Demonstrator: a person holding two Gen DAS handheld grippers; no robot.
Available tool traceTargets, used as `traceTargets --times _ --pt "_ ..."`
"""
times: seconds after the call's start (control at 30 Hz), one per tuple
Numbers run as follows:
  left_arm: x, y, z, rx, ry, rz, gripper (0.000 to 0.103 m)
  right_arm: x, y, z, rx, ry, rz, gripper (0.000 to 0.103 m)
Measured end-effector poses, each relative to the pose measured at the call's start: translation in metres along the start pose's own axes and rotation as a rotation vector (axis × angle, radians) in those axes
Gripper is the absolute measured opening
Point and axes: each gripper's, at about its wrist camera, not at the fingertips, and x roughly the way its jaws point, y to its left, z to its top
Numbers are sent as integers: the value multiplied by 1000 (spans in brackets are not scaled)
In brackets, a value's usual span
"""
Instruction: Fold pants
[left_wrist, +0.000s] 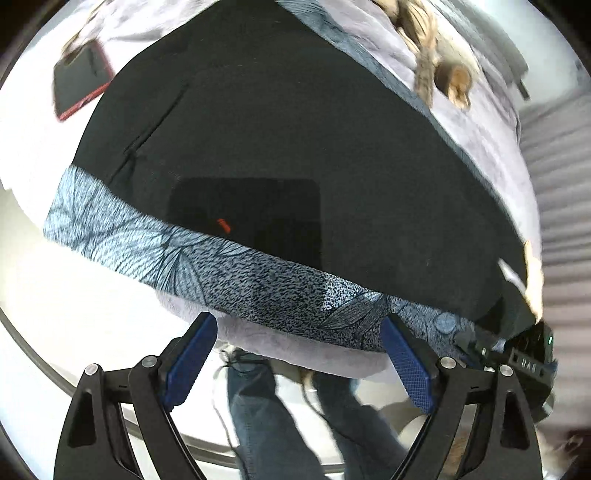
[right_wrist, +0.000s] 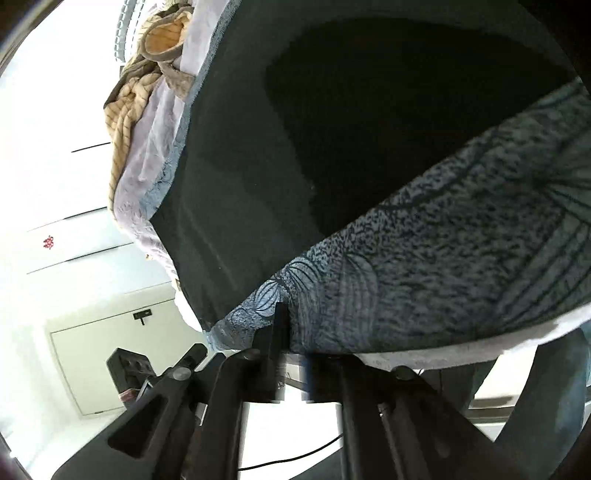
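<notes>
Black pants (left_wrist: 280, 140) lie flat on a blue leaf-patterned blanket (left_wrist: 236, 273); a back pocket with a small orange tag (left_wrist: 223, 226) faces me. My left gripper (left_wrist: 299, 354) is open and empty, its blue pads (left_wrist: 190, 363) hovering just off the blanket's near edge. In the right wrist view the pants (right_wrist: 258, 184) fill the frame above the blanket (right_wrist: 443, 266). My right gripper (right_wrist: 291, 354) has its jaws drawn close together at the blanket's edge near the pants' corner; it looks shut, with nothing clearly between the jaws. It also shows in the left wrist view (left_wrist: 524, 354).
A red-cased tablet (left_wrist: 79, 83) lies at the far left on the lavender cover (left_wrist: 491, 147). A tan striped garment (left_wrist: 439, 55) lies crumpled beyond the pants, also in the right wrist view (right_wrist: 147, 74). The person's jeans-clad legs (left_wrist: 266, 413) stand below the edge.
</notes>
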Motion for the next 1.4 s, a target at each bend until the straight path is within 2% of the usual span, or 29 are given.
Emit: traceTargets --times 0.4,0.53,0.57,0.6,0.63,0.67,0.7,0.73,0.77,0.83,1.0,1.1,1.27,1.4 --pt "2 74 5 -328 -114 -151 92 -22 46 5 -95 11 67 4" --pt "6 88 12 -370 -146 -177 92 -26 50 5 -115 26 66 4" --pt "5 89 13 -366 -157 -175 92 -26 50 6 -117 31 65 4" --pt "3 89 14 -356 -174 -171 83 -25 49 6 -119 36 62 4" --pt "3 89 15 -341 -179 -166 60 -22 50 7 -118 40 58 4" --pt "4 90 16 -327 -172 -158 52 -20 49 7 -117 43 54 4" --pt "5 92 17 -315 -168 -161 49 -19 48 8 -115 45 52 4" --pt "3 94 17 -310 -173 -165 38 -18 46 8 -114 49 47 4" --pt "1 96 17 -302 -177 -153 31 -17 45 9 -116 51 40 4" --pt "-5 97 20 -291 -180 -149 24 -15 44 11 -121 51 28 4" --pt "-41 72 34 -202 -241 -133 23 -24 64 21 -167 17 42 4" --pt "-63 48 55 -142 -297 -129 23 -32 84 34 -206 -9 62 4" --pt "-84 11 109 -64 -377 -175 23 -44 131 77 -303 -47 72 4" --pt "-71 -10 163 25 -400 -161 23 -41 161 121 -361 -39 28 4"
